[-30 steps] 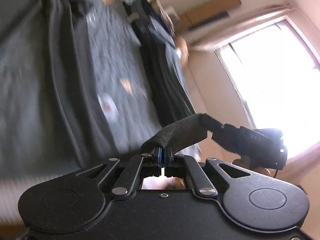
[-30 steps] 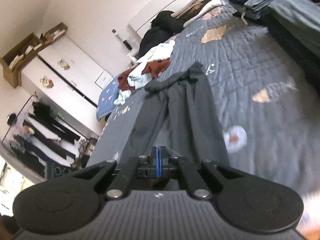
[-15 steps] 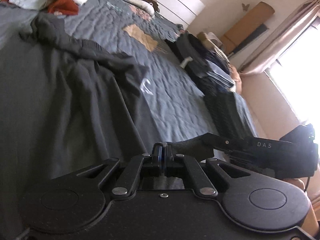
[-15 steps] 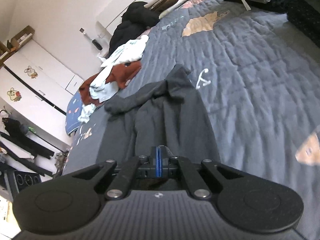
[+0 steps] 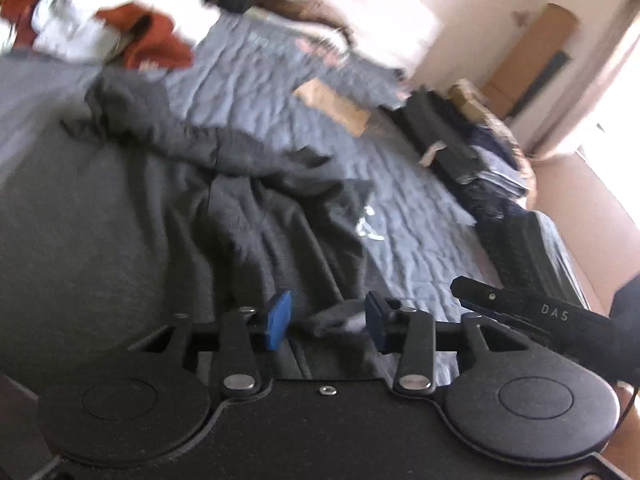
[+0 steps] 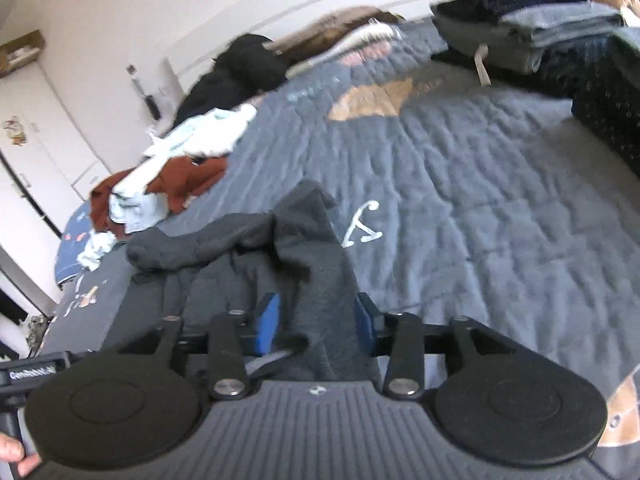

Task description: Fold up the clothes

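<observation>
A dark grey garment (image 5: 168, 216) lies spread and creased on the grey quilted bed (image 5: 416, 248), one limp sleeve (image 6: 188, 244) lying across its far end. My left gripper (image 5: 328, 320) hovers low over its near edge, jaws opening, with a loose fold of the cloth lying between the blue pads (image 5: 280, 318). My right gripper (image 6: 316, 322) sits at the same edge, jaws also opening, and the grey cloth (image 6: 320, 280) runs slack between its pads (image 6: 267, 324). The right gripper's black body (image 5: 552, 314) shows at the left wrist view's right side.
A heap of rust and white clothes (image 6: 160, 184) lies at the bed's far left. Black clothing (image 6: 240, 72) is piled near the headboard. Stacks of folded clothes (image 6: 540, 36) line the right side. White wardrobe doors (image 6: 32, 140) stand left. A hand (image 6: 12, 454) shows bottom left.
Both grippers swung down to the bed with the garment's edge pinched shut. Now both pairs of pads stand apart and the cloth lies loose between them.
</observation>
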Demonstrator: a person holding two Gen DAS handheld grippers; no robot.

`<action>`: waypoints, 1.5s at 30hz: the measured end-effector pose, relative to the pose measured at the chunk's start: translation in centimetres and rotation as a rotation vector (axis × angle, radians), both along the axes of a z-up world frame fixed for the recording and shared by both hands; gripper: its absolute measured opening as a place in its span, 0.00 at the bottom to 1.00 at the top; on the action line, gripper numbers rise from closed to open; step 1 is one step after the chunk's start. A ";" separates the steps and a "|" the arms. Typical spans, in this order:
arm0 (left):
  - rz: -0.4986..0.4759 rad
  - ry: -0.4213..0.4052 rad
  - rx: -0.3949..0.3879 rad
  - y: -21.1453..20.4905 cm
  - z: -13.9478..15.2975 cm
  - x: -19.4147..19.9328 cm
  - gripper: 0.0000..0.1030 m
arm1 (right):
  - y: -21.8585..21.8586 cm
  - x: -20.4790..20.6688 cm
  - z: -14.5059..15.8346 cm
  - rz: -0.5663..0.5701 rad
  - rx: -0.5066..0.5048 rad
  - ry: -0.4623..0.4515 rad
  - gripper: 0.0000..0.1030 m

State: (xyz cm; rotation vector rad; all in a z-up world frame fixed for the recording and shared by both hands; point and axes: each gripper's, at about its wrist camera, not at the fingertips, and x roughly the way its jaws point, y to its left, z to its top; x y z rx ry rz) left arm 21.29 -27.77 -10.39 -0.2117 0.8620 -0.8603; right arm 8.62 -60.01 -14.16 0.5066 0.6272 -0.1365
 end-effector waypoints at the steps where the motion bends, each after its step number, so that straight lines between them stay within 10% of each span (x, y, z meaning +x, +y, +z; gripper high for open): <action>1: -0.021 -0.017 -0.012 0.5 0.4 -1.1 0.40 | 0.3 -0.9 0.2 0.015 -0.016 0.005 0.43; 18: -0.233 0.066 -0.056 4.6 -4.4 -17.1 0.33 | 4.5 -19.3 -2.1 -0.122 0.090 0.116 0.43; 34: -0.310 -0.066 0.058 2.6 -6.5 -18.2 0.33 | 4.3 -19.8 -4.8 -0.135 0.148 0.182 0.43; 45: -0.378 -0.083 -0.007 1.7 -6.9 -18.5 0.36 | 3.8 -19.2 -6.2 -0.145 0.315 0.158 0.35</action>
